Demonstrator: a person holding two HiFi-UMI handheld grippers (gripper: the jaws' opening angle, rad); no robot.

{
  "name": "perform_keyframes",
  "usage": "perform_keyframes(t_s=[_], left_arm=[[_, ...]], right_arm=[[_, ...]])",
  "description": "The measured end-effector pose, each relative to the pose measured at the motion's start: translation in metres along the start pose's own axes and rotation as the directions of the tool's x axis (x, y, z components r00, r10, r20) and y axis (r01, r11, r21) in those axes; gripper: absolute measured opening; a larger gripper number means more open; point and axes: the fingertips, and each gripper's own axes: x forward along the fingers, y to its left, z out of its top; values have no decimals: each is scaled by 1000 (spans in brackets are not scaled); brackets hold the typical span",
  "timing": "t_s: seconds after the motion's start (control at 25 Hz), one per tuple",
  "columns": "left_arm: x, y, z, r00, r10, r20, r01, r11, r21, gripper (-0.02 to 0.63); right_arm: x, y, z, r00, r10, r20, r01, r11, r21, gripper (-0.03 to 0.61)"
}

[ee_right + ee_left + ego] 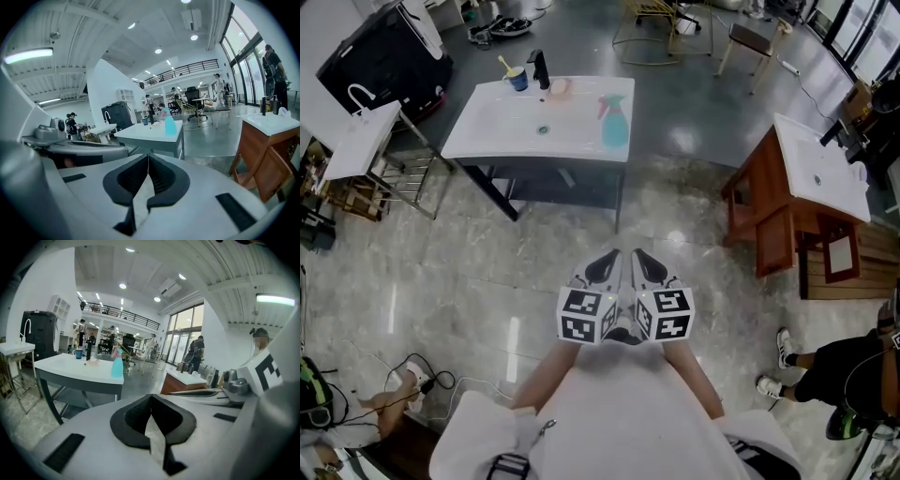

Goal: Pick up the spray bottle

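Observation:
The spray bottle point(614, 122), teal with a pink head, stands upright near the right edge of a white sink-top table point(487, 127). It is far ahead of both grippers, across open floor. My left gripper point(604, 266) and right gripper point(646, 265) are held side by side in front of me, both shut with nothing between the jaws. In the left gripper view the bottle point(117, 364) appears up and left of the shut gripper point(151, 396). The right gripper view has the bottle point(169, 123) just right of centre, beyond the shut gripper point(148, 155).
On the table stand a blue cup point(517, 78), a black tap point(541, 67) and a pink dish point(561, 87). A wooden stand with a white basin point(811, 173) is at the right, a small sink on a metal rack point(361, 141) at the left. A person's feet point(783, 361) are at lower right.

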Motion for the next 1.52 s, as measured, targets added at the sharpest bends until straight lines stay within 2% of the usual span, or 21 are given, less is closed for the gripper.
perform_keyframes(t_s=[0.44,0.72,1.12,1.52], left_arm=[[31,-1,8,1000,28,5,-28,1000,-10,26],[33,6,8,998,61,2,-61,998,-23,26],[44,10,14,998,65,9,-65,998,-11,26],[64,37,32,998,68,20,-67,998,-21,26]], right_arm=[[17,-28,8,1000,27,-4,-27,1000,-8,28],[23,-31,11,999,51,-7,-51,999,-16,28],[31,-39,14,999,48,-7,-49,999,-18,28],[61,-44,31,999,35,-1,-35,999,-21,28]])
